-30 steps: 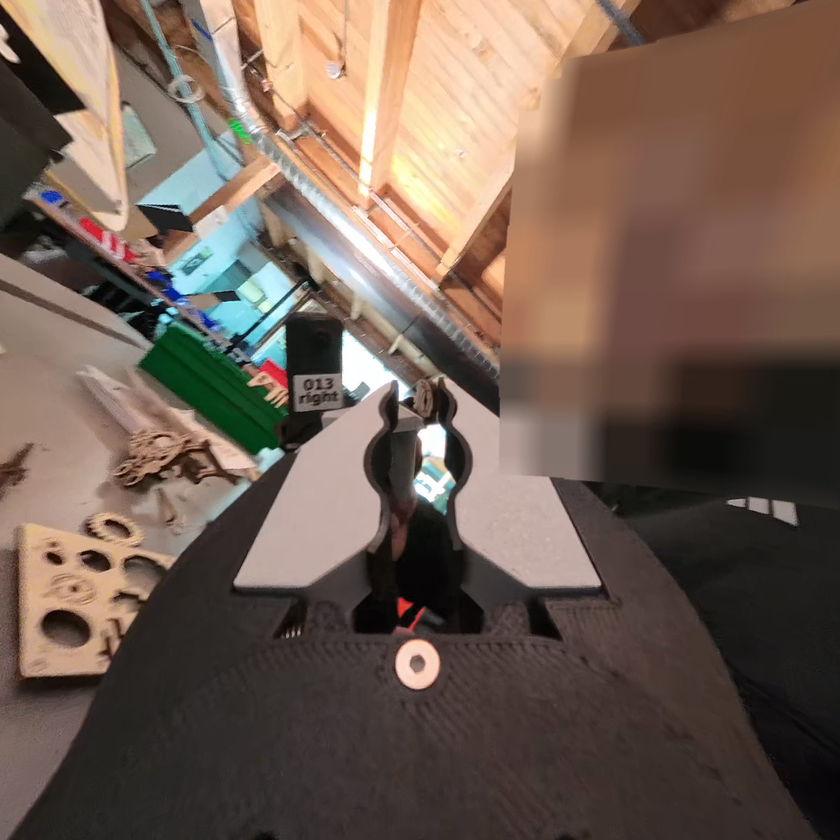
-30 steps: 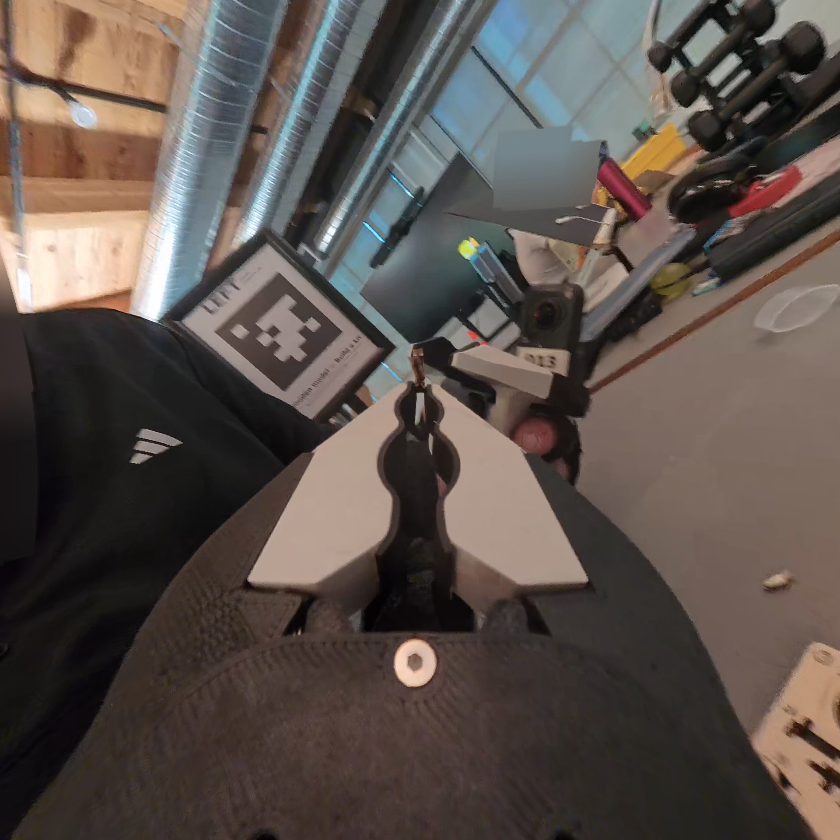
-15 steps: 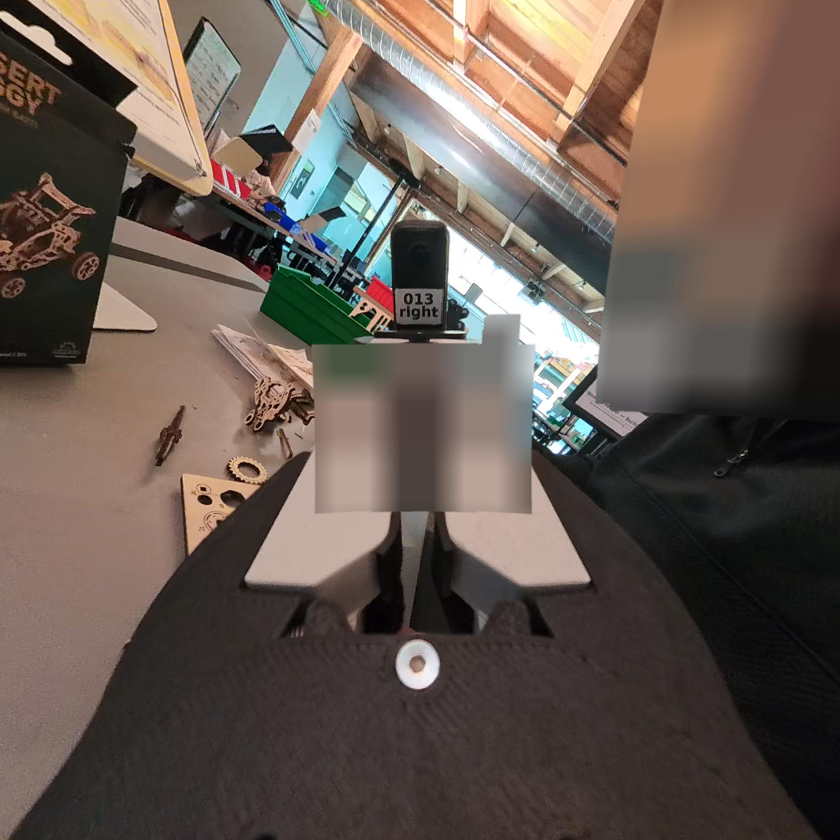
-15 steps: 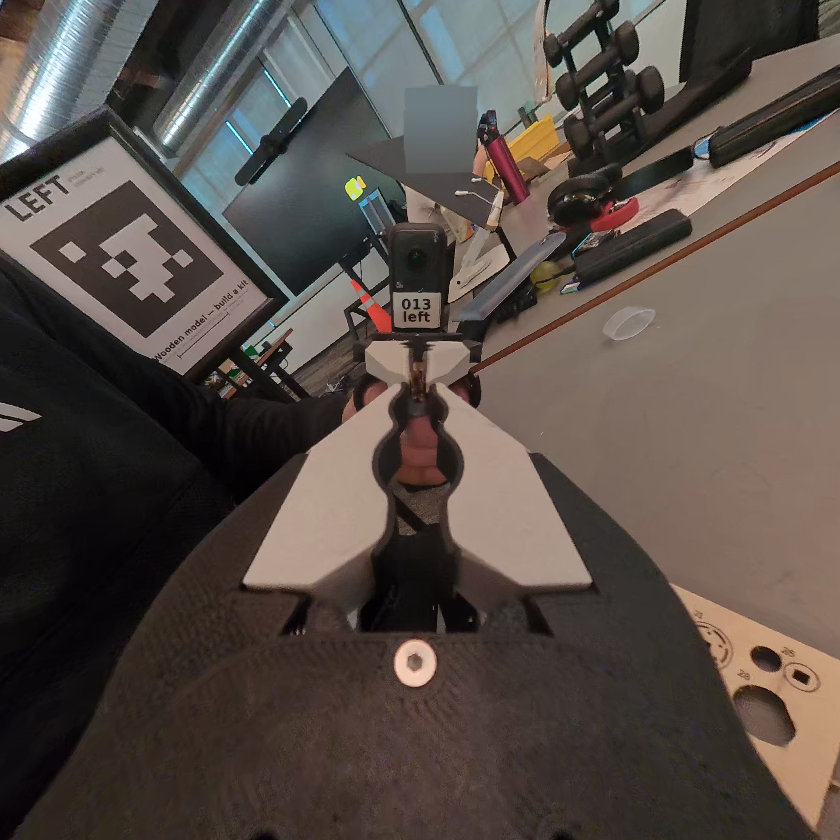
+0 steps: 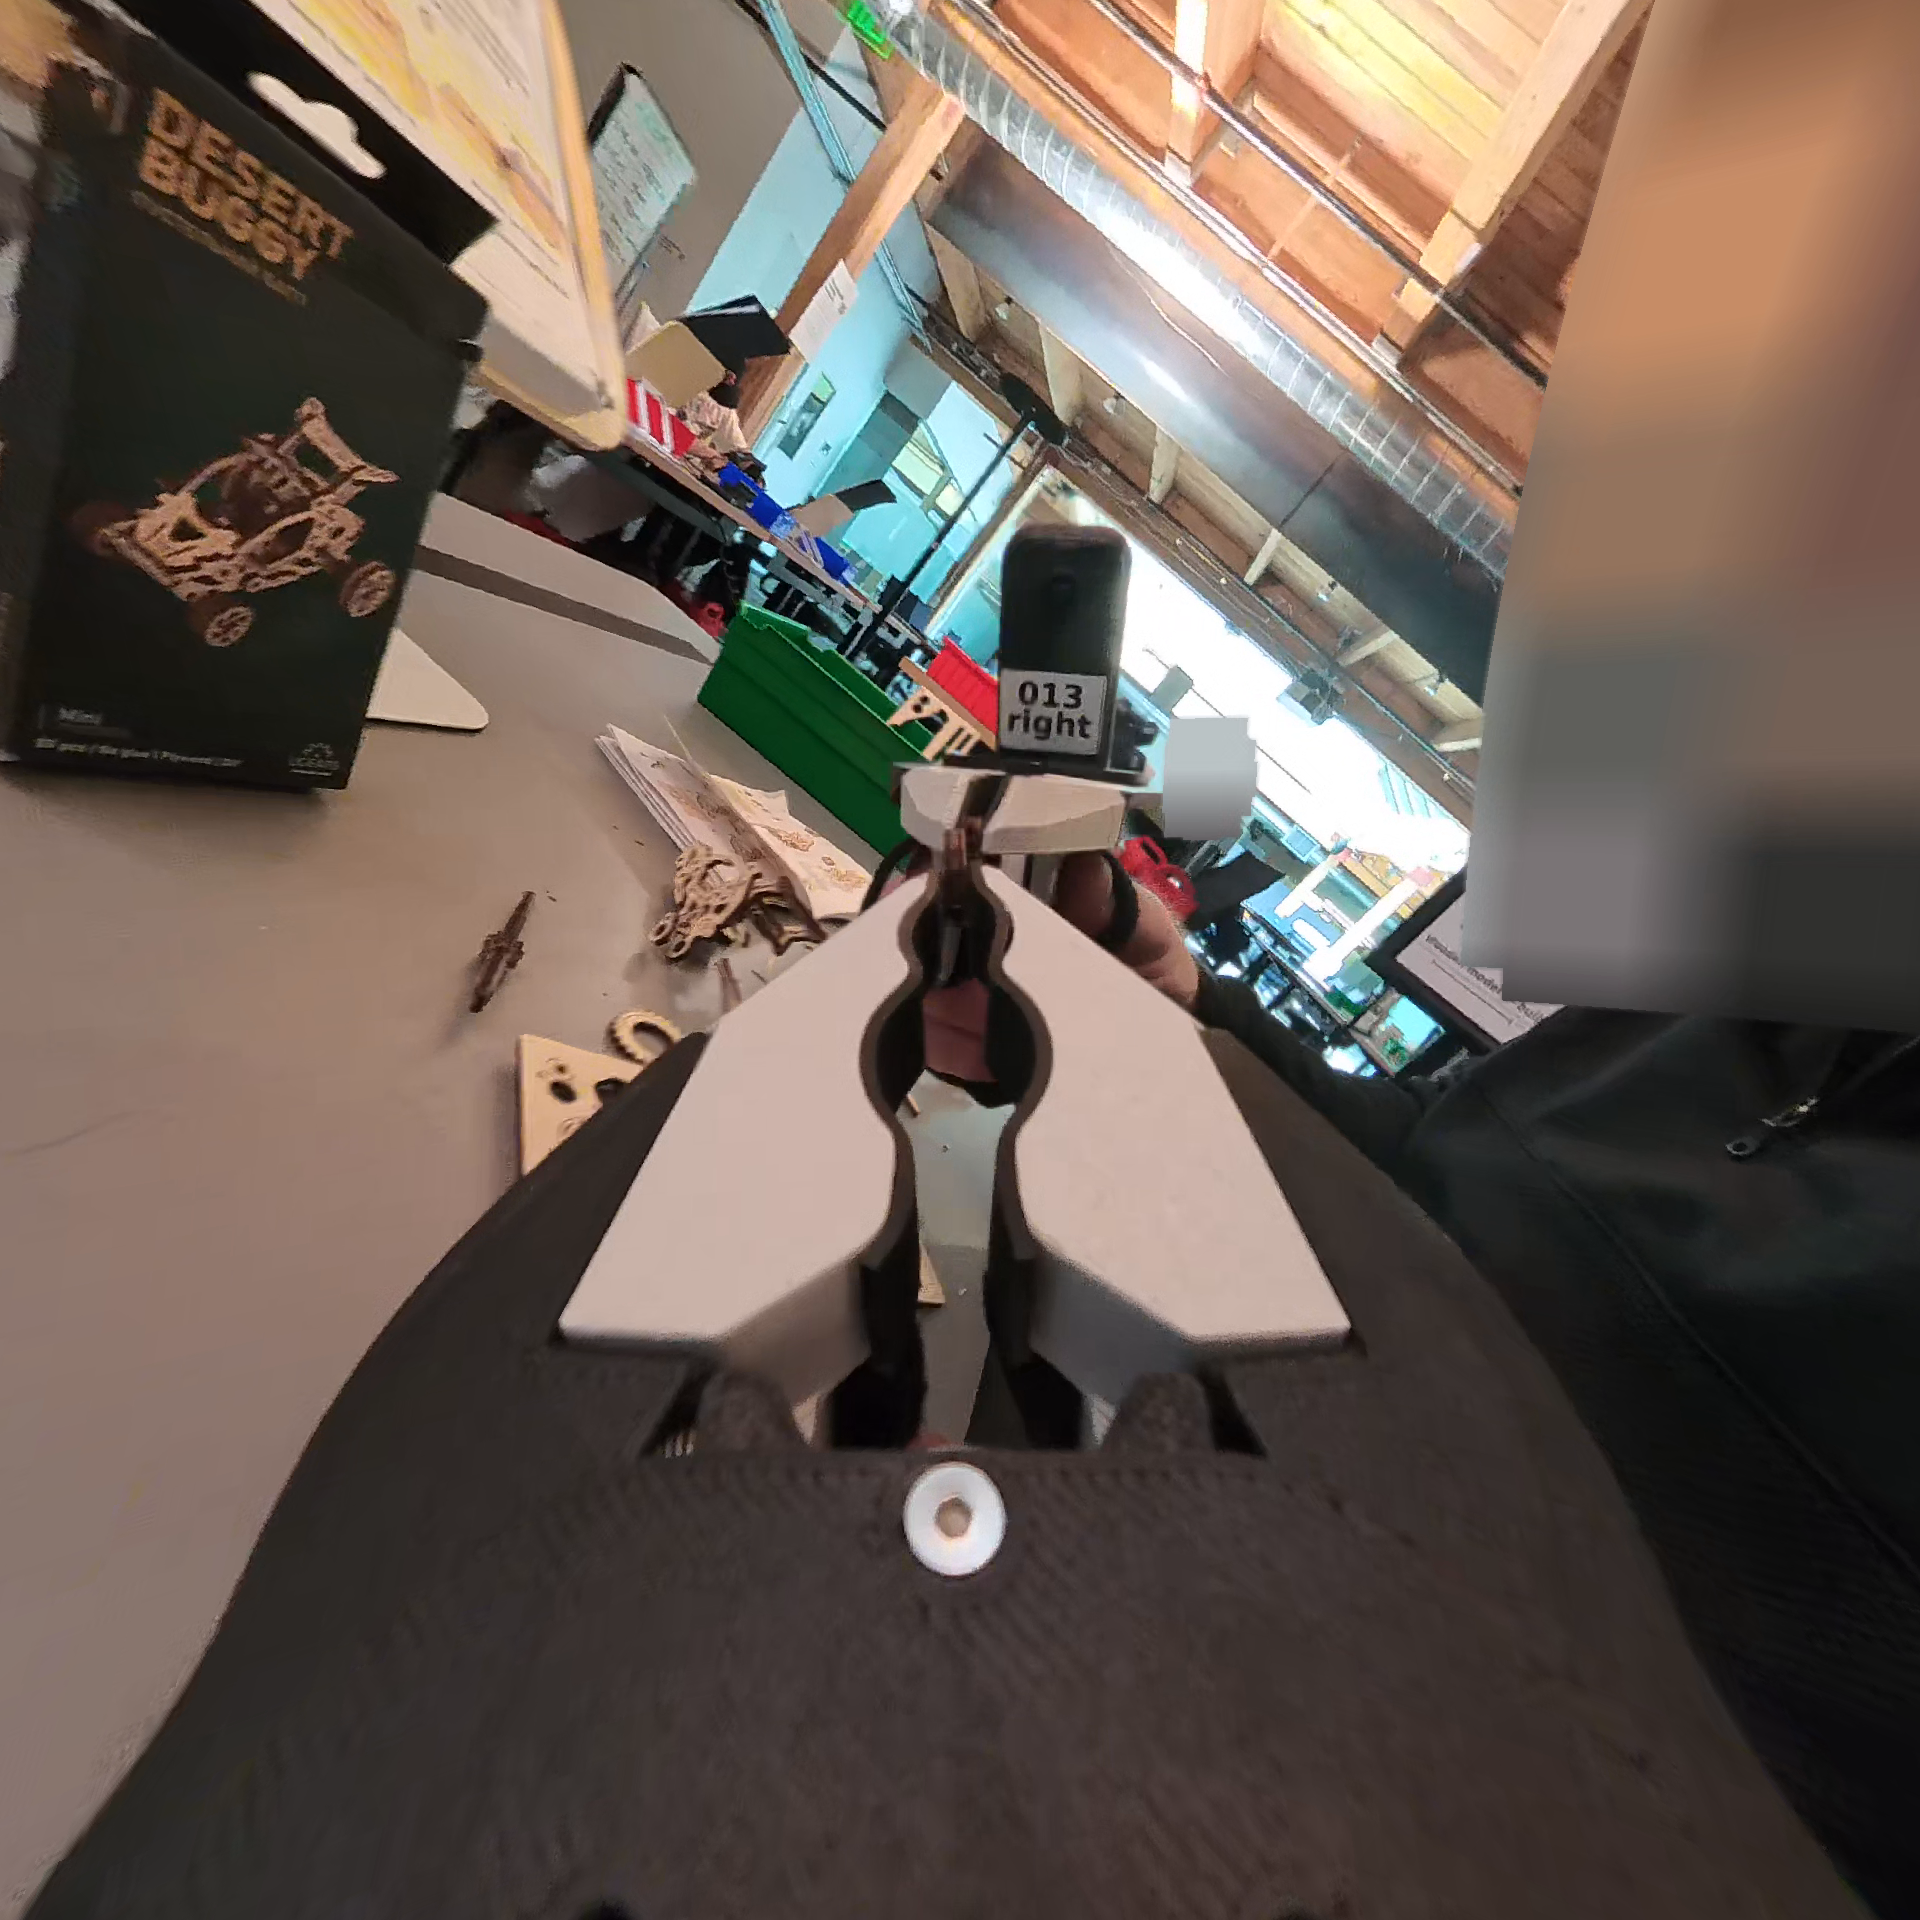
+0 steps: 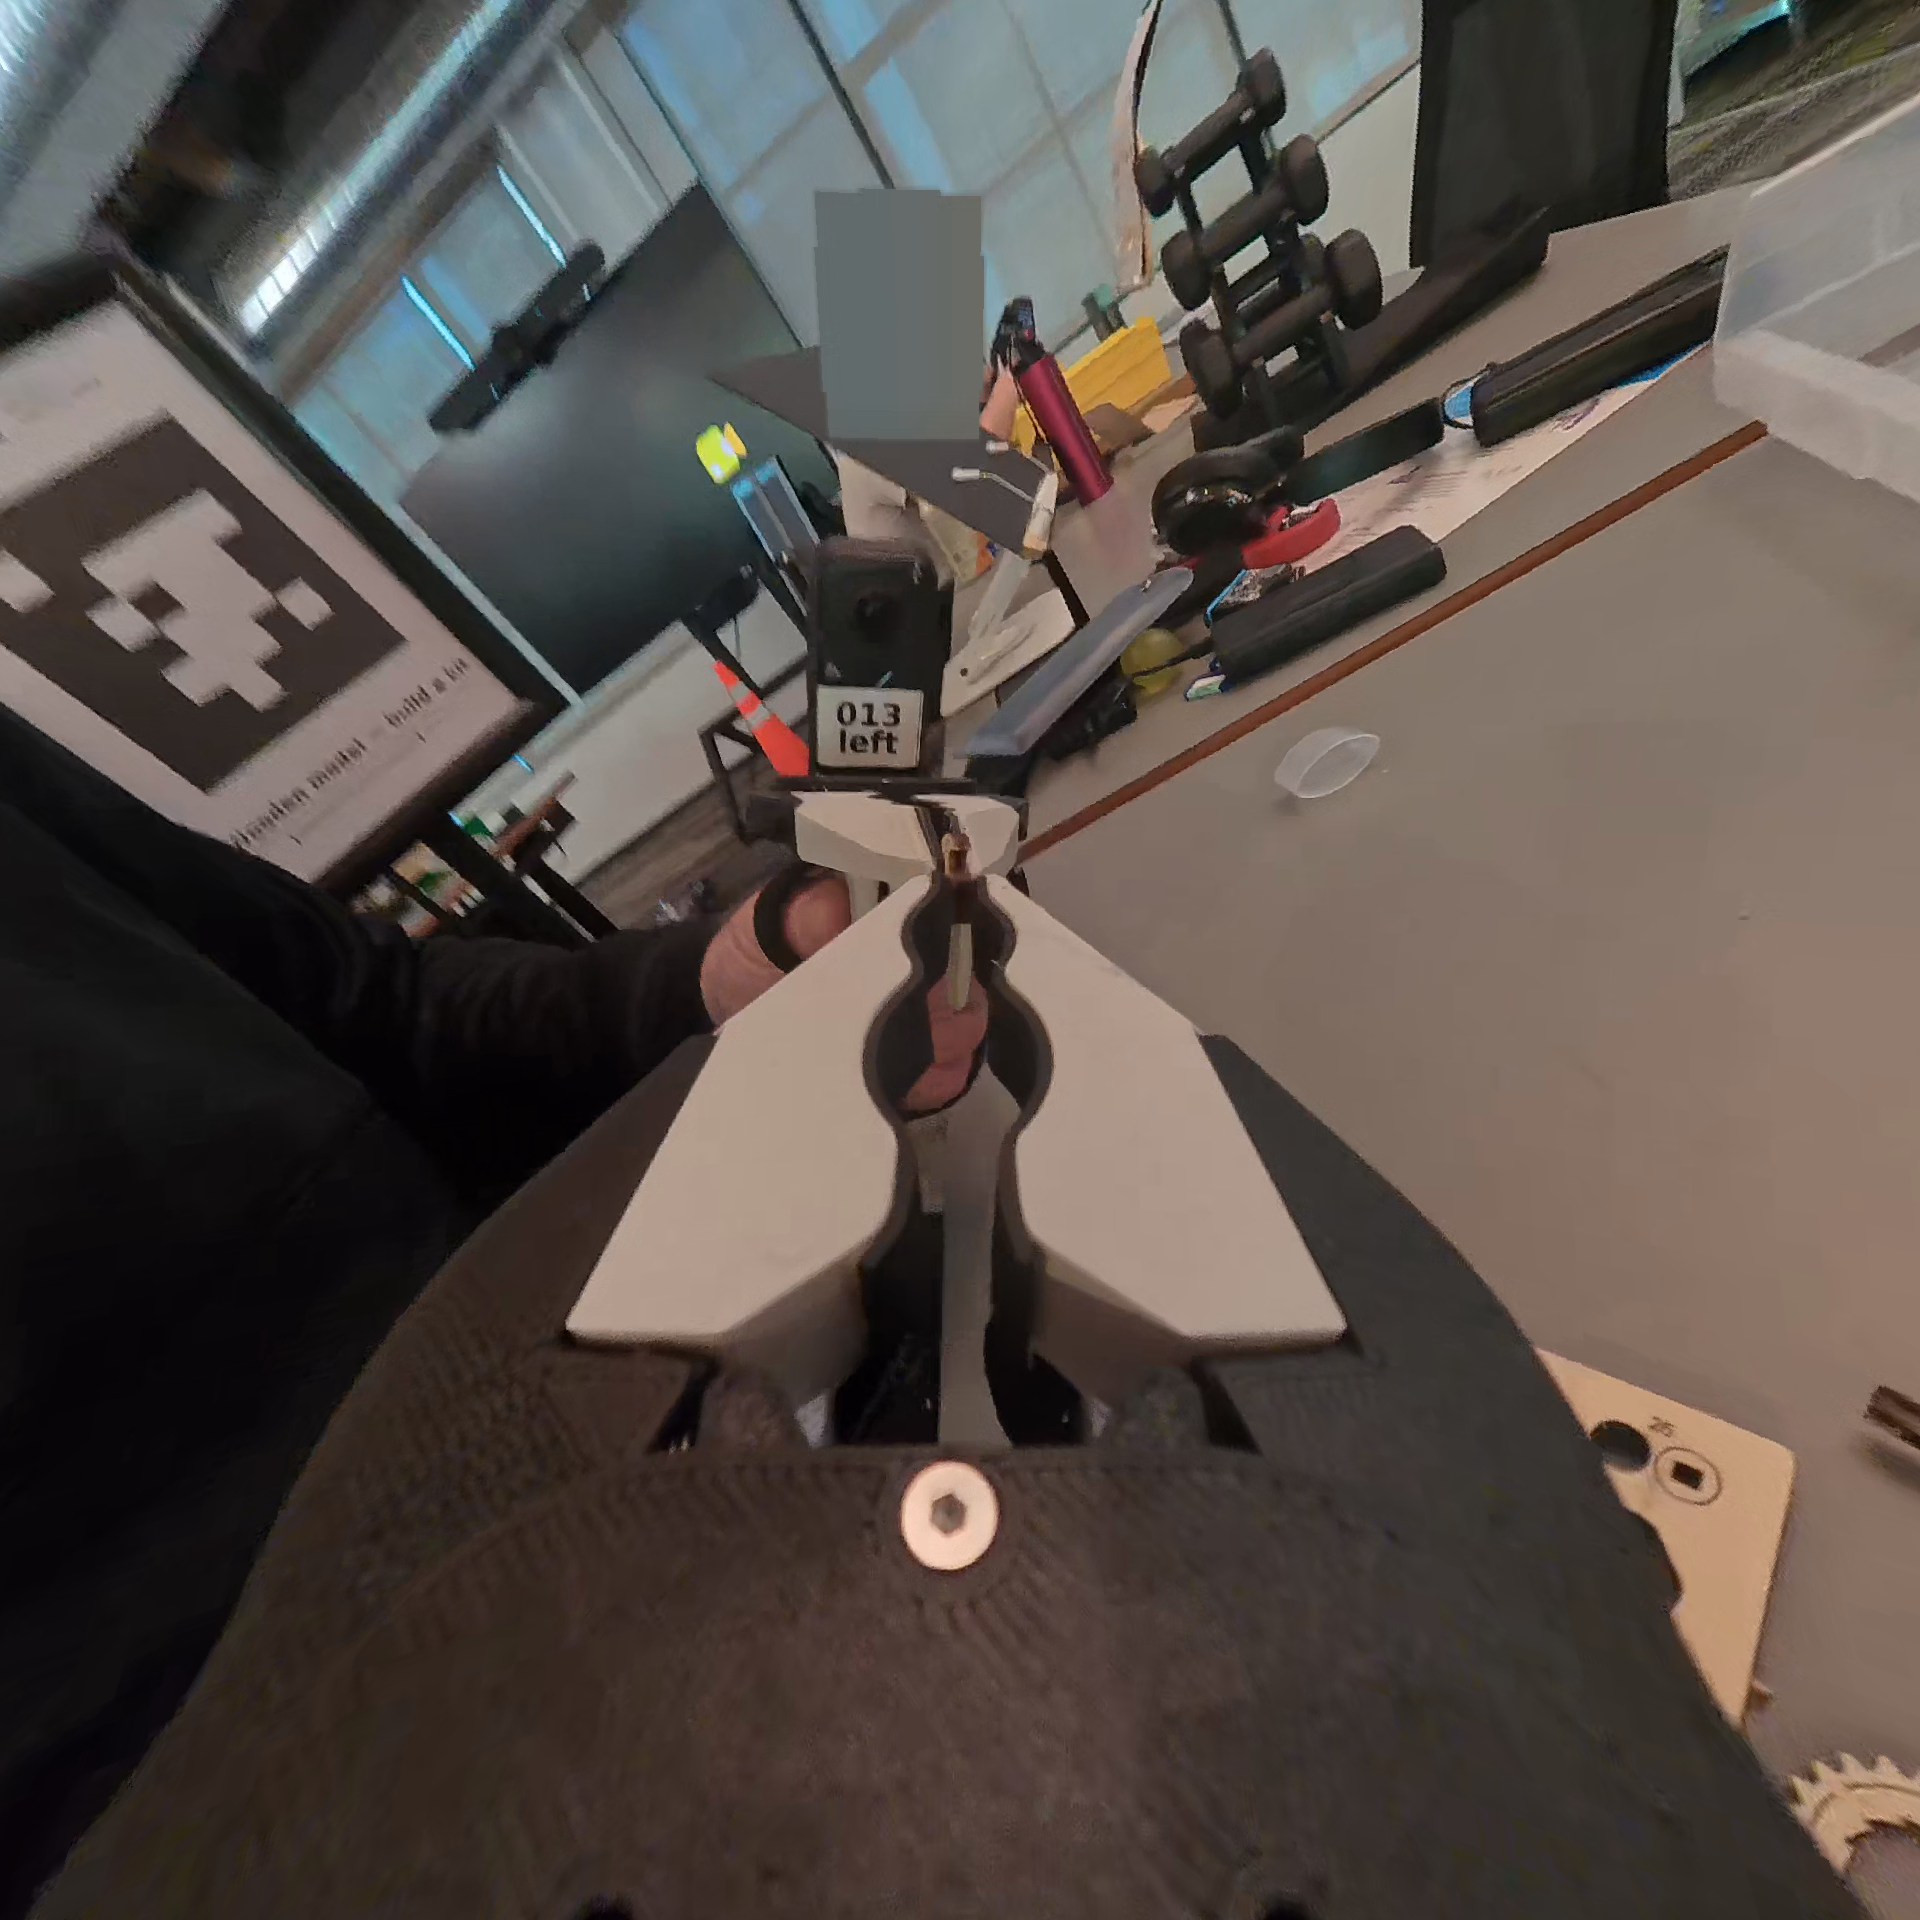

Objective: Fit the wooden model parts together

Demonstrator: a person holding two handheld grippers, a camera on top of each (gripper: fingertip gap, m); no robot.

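Vs 1 s ago, both grippers dropped from ceiling-facing to tip-to-tip over the table (image 5: 260, 1039). Left gripper (image 5: 954, 878) pinched on small wooden part (image 5: 953, 844); right gripper (image 6: 958, 881) pinched on 2nd part (image 6: 954, 854). Parts look aligned, joining prob imminent.

A small dark wooden part (image 5: 954, 854) sits pinched between the two facing tips, held off the table (image 5: 208, 987). A pale punched-out wooden sheet (image 6: 1704, 1538) lies flat, with a loose gear (image 5: 639, 1032) and a half-built wooden assembly (image 5: 717, 904) near it.

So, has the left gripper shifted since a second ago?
Yes. The left gripper has tipped down from the ceiling toward the table, where the dark model box now shows.
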